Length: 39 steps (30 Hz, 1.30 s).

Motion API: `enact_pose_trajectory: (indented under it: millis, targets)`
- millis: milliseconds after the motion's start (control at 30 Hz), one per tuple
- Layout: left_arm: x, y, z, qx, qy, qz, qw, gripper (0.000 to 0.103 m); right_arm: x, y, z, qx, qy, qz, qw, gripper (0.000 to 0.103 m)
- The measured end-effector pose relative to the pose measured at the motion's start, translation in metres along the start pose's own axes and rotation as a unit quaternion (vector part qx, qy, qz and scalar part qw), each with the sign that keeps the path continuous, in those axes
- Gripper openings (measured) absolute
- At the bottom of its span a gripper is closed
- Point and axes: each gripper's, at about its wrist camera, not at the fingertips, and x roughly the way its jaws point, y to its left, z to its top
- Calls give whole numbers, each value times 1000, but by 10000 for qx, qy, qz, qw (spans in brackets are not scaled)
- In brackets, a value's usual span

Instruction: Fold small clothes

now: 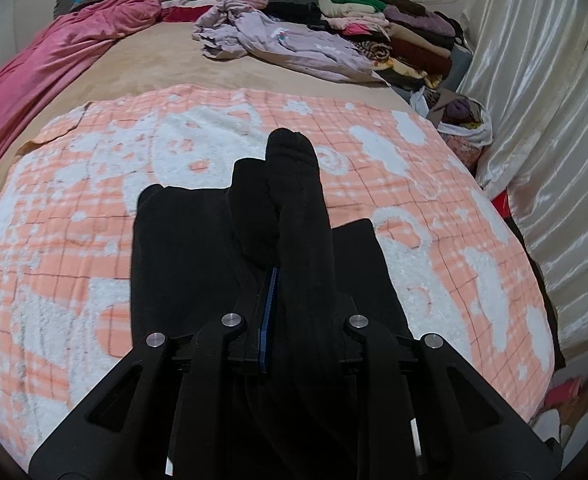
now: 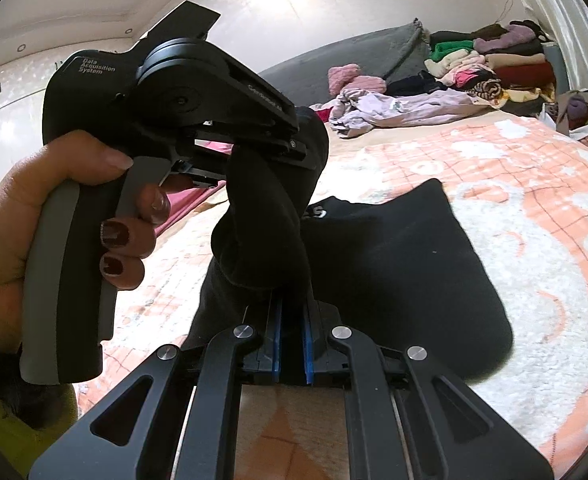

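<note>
Folding black garment (image 1: 197, 256) over the checked blanket (image 1: 414, 184) on the bed | left jaws (image 1: 281, 280) and right jaws (image 2: 291, 304) both pinching its raised edge | next, I judge: carry edge across, lay flat.

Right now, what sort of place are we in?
Most likely a home bedroom. A bed is covered with a peach-and-white blanket, a stack of folded clothes sits at its far end, and a satin curtain hangs alongside.
</note>
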Motion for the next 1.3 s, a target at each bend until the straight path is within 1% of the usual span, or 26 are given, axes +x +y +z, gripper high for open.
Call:
enact_pose_trajectory:
  millis: [133,333,400,433,467,500,533,567,600,633,667,733,767,867,933,967,1033,1100,1133,1200,1233,1300]
  targets:
    - [9,-4,-2,-14,73,-41,10000,11,-1,-6,-4,51,45,-82,9999,7]
    - [16,-6,-5,17,67,-80,9999,13,1,-7,-7,93,132,-164,9997,7]
    - [17,-4,-6,-51,35,-253,9997,21,3,-6,-6,98,169,-215,9996,7]
    - [16,-2,-6,-97,26,-349,9993,28,4,-7,-6,102,200,-242,9995,8]
    - [14,2,-7,-174,-16,-509,9985,44,6,-8,-6,104,242,-278,9993,9]
    - [11,6,-8,-280,-79,-649,9975,58,7,-9,-6,107,280,-338,9990,9]
    - [7,10,-9,-376,-140,-774,9962,68,9,-11,-7,134,312,-399,9986,9]
    - [1,16,-10,-468,-243,-911,9944,68,10,-15,-7,192,359,-429,9983,9]
    - [-3,19,-10,-489,-299,-916,9941,68,12,-19,-8,278,401,-447,9978,10]
    - [-8,24,-12,-489,-381,-855,9944,67,12,-25,-8,428,439,-439,9972,11]
    - [-15,32,-15,-483,-503,-747,9948,65,12,-30,-8,536,476,-435,9965,15]
    - [-21,44,-21,-519,-584,-543,9955,59,10,-37,-11,664,540,-433,9954,19]
    - [-24,52,-25,-570,-615,-458,9954,59,8,-42,-13,746,582,-428,9946,22]
    - [-27,82,-42,-753,-610,-185,9951,57,-1,-52,-16,898,629,-444,9930,23]
    - [-26,92,-52,-762,-579,-93,9954,57,-9,-54,-16,849,612,-490,9933,23]
    - [-24,96,-58,-748,-558,-49,9956,57,-14,-55,-14,814,599,-546,9934,25]
    - [-17,97,-69,-622,-478,35,9969,58,-27,-58,-9,790,496,-692,9932,28]
    - [-6,91,-79,-514,-381,18,9979,58,-34,-61,-2,797,419,-702,9935,42]
    - [-2,87,-84,-448,-380,61,9983,57,-35,-62,6,750,406,-674,9941,45]
    - [1,81,-88,-293,-461,226,9983,56,-32,-60,21,615,363,-684,9951,46]
    - [1,80,-89,-273,-494,250,9981,55,-29,-59,26,554,385,-660,9955,47]
    - [-1,82,-89,-290,-490,205,9982,55,-20,-55,40,432,473,-565,9963,51]
